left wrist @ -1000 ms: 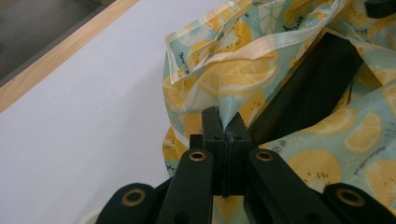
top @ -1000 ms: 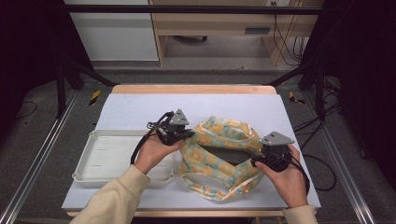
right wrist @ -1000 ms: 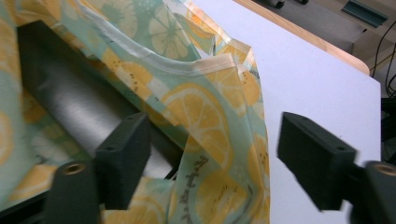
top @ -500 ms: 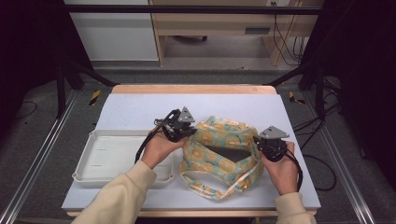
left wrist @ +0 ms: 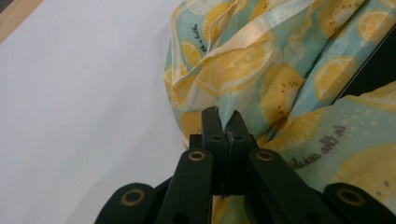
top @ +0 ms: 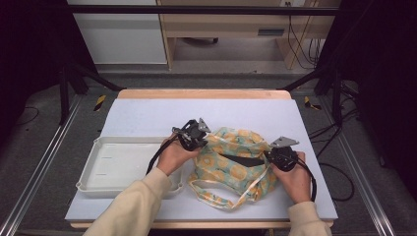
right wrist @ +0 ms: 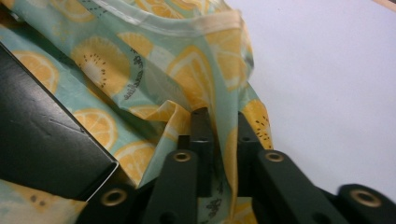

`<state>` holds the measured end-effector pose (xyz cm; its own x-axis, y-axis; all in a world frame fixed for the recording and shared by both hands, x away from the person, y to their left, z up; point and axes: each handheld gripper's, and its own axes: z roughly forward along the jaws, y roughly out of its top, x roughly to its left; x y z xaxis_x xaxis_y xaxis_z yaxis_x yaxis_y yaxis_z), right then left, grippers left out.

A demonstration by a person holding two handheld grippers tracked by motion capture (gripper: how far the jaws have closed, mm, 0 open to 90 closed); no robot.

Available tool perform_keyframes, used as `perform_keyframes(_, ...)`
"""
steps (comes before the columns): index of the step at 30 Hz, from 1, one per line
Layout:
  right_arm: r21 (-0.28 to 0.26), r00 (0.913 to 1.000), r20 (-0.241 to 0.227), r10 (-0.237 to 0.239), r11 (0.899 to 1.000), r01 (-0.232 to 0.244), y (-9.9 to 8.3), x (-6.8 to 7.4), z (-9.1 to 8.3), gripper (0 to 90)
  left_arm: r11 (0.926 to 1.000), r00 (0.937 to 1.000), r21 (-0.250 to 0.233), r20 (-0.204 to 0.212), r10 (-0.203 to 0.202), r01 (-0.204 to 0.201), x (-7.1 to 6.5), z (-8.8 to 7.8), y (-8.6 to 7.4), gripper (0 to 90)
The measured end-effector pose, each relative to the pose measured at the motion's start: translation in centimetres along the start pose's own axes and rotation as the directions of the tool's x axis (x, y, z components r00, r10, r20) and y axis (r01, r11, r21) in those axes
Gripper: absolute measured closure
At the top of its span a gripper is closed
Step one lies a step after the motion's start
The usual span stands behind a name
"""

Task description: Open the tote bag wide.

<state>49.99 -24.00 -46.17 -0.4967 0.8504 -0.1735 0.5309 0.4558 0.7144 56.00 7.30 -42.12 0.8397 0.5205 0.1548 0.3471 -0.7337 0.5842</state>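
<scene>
A fabric bag (top: 231, 169) printed with lemon slices on pale green lies on the white table, and a flat black thing (top: 243, 161) shows in its mouth. My left gripper (top: 204, 142) is shut on the bag's left rim; in the left gripper view the jaws (left wrist: 224, 119) pinch a fold of cloth. At the bag's right rim is my right gripper (top: 269, 156). Its jaws (right wrist: 224, 123) have just been opening slightly, and a bunched fold of the bag (right wrist: 187, 65) still fills the narrow gap between them. The black thing (right wrist: 42, 154) lies to their left.
A white shallow tray (top: 98, 183) sits at the table's left, touching the left forearm. The bag's loose straps (top: 221, 199) trail toward the front edge. The white mat (top: 147, 115) runs bare behind the bag to the wooden back edge (top: 196, 93).
Both hands have sunk toward the table with the bag, which now lies lower and flatter. The right gripper's jaws have closed onto the bag's right rim.
</scene>
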Motion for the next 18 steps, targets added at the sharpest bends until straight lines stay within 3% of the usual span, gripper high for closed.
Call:
perform_keyframes(5,-0.044,0.9989,0.024,0.041,0.998,-0.040,0.2,-0.2,-1.5,58.9,1.0000,1.0000,0.007,0.007,-0.003,0.003,0.1,-0.1,-0.2,90.0)
perform_keyframes(7,-0.065,0.9978,0.027,0.061,0.996,-0.059,0.2,-0.2,-2.3,54.8,1.0000,0.9999,0.001,0.010,-0.005,0.005,0.1,-0.2,-0.2,90.0)
perform_keyframes(12,-0.104,0.9977,0.035,0.058,0.993,-0.054,0.7,0.2,-4.3,44.1,0.9999,0.9999,-0.005,0.008,-0.009,0.009,0.1,-0.4,-0.2,90.0)
perform_keyframes(14,-0.111,0.9977,0.032,0.059,0.992,-0.055,0.8,0.3,-4.7,43.3,1.0000,0.9999,-0.004,0.010,-0.006,0.006,0.1,-0.4,-0.2,90.0)
perform_keyframes(15,-0.145,0.9987,0.029,0.042,0.989,-0.037,1.1,0.5,-5.3,44.0,1.0000,0.9999,-0.007,0.012,-0.005,0.005,0.0,-0.5,-0.2,90.0)
perform_keyframes(18,-0.165,0.9992,0.037,0.016,0.986,-0.010,1.2,0.7,-5.5,58.1,1.0000,0.9999,0.000,0.012,0.003,-0.003,0.0,-0.5,-0.2,90.0)
